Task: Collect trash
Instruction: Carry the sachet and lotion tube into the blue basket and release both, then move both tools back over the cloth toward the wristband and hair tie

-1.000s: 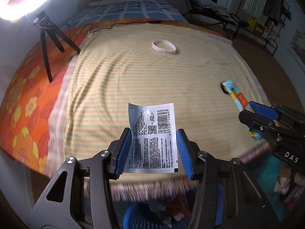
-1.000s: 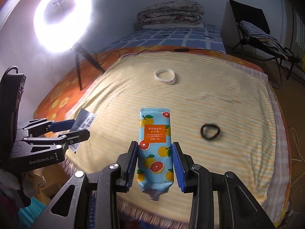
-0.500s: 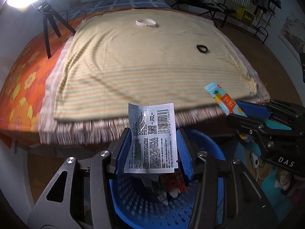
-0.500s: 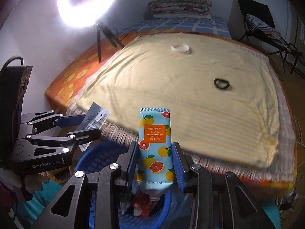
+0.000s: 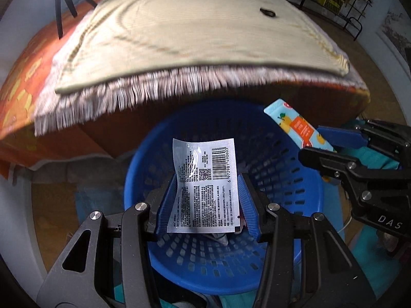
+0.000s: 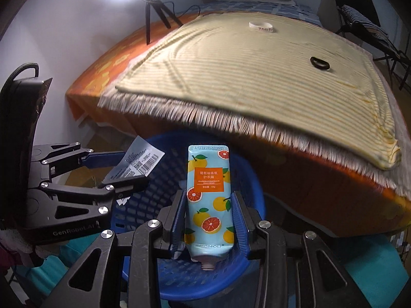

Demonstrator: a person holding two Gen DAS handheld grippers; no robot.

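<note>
My left gripper (image 5: 206, 200) is shut on a silver sachet (image 5: 204, 184) with a barcode and holds it over a blue perforated basket (image 5: 282, 159). My right gripper (image 6: 208, 220) is shut on a light-blue hand cream tube (image 6: 209, 197) printed with oranges, over the same basket (image 6: 143, 200). In the left wrist view the tube (image 5: 295, 128) and right gripper (image 5: 318, 143) show at the right. In the right wrist view the sachet (image 6: 140, 161) and left gripper (image 6: 118, 166) show at the left. Some wrappers lie in the basket under the sachet.
The bed's fringed striped blanket (image 5: 179, 33) overhangs just beyond the basket. On it lie a white ring (image 6: 260, 27) and a black hair tie (image 6: 319, 63). A ring-light tripod (image 6: 151, 7) stands at the far left. Teal cloth (image 6: 372, 267) lies on the floor by the basket.
Both grippers have pulled back off the bed and lowered, so they now hold the sachet and the tube over the blue basket at the bed's edge.
</note>
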